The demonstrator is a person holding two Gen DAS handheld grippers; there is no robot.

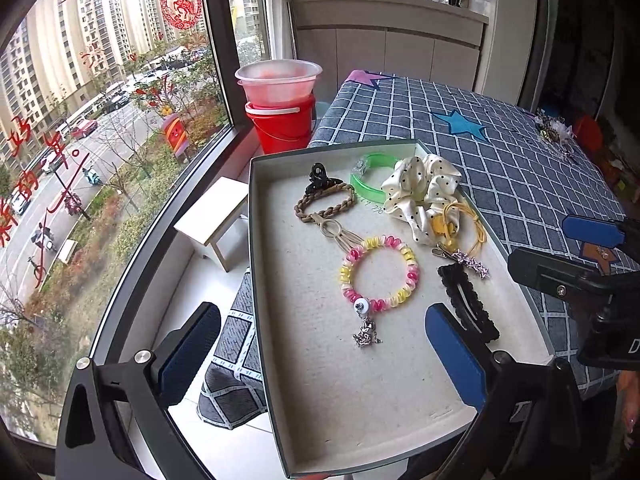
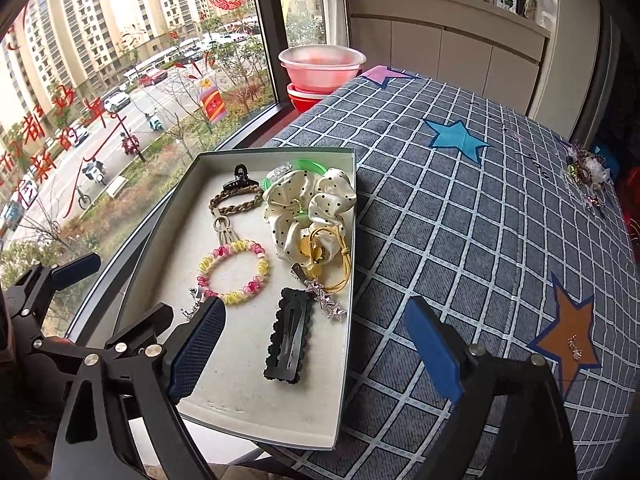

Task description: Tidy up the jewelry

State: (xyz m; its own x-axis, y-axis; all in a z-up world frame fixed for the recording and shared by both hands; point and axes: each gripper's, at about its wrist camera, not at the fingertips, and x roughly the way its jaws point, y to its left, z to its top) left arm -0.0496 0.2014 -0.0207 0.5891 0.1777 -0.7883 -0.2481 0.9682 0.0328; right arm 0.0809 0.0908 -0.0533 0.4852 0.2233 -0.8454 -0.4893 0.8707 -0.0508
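Observation:
A shallow grey box lies at the table's left edge, overhanging it. In it lie a pink-yellow spiral bracelet, a black lace snap clip, a star rhinestone clip, a polka-dot scrunchie, a braided tie, a green bangle and a black claw clip. My left gripper is open and empty over the box's near end. My right gripper is open and empty over the box's right rim. A small earring lies on the orange star.
A heap of jewelry sits at the table's far right edge. A red bucket with plastic bowls stands on the sill by the window. A small white stool is below left of the box.

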